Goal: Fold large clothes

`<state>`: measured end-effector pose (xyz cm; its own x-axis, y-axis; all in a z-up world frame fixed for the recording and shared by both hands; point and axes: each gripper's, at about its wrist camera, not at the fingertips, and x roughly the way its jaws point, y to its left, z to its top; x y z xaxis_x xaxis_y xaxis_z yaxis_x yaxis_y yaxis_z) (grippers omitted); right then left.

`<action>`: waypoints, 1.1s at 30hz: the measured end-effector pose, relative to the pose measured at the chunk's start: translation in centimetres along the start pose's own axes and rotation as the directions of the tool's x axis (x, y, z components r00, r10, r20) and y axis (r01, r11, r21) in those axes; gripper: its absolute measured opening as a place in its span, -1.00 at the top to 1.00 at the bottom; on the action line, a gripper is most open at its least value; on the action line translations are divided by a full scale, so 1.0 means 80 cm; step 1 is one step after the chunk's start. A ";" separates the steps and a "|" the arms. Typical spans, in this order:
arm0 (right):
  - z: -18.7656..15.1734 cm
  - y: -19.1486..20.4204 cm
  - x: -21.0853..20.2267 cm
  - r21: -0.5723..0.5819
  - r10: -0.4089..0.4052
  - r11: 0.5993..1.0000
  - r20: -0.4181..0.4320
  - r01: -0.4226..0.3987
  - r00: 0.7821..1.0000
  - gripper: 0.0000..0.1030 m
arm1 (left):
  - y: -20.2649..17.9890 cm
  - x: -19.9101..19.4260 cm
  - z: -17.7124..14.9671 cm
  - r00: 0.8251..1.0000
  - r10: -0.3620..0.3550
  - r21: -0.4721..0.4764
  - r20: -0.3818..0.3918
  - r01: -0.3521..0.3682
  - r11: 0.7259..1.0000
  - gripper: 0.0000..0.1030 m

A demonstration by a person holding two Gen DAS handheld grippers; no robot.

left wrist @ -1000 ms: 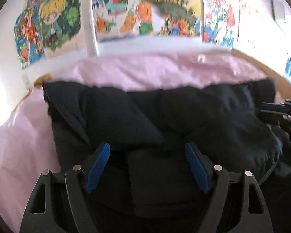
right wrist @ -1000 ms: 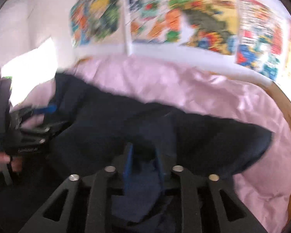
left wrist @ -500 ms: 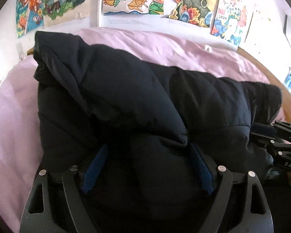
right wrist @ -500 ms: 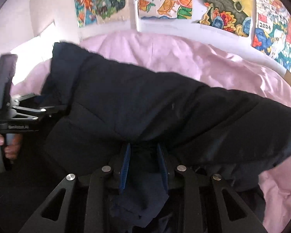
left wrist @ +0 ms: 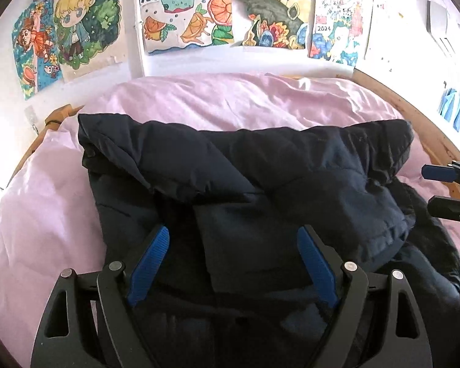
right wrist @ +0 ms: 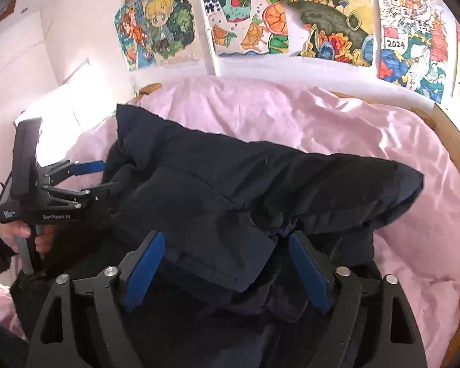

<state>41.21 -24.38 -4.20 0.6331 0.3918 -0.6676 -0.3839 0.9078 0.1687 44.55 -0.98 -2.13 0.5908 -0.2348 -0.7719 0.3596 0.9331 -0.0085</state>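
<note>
Lying in the middle of both frames, on the pink bed (left wrist: 230, 107): a big dark puffy coat (left wrist: 260, 178). Looking already folded over once, with a thick top layer resting across the lower part and its edge running from upper left to right in the left wrist view. Bunching up at the right end, near the lower right of the right wrist view, where loose cloth is still sticking out.

Hovering low over the near edge of the coat: the left gripper (left wrist: 233, 263), fingers spread wide, holding nothing. Doing the same: the right gripper (right wrist: 227, 266), fingers wide apart with the coat's flap (right wrist: 230, 245) lying between them, not pinched.

Guessing about halfway done. Probably still needing another fold to make it smaller, plus tucking in that loose end and flattening the puffy top.

Showing bright drawings (left wrist: 187, 9) on the wall at the top of both frames.
</note>
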 end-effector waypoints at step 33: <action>-0.147 0.103 -0.171 -0.351 -0.016 0.936 -0.017 0.009 1.000 -1.00 | -0.133 -0.217 -0.095 0.959 -0.283 0.208 -0.004 0.277 0.938 -0.98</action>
<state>21.49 -23.98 -2.17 0.6279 0.3749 -0.6821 -0.5895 0.8012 -0.1023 24.96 -4.74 6.53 0.4625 -0.4879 -0.7403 0.6513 0.7535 -0.0897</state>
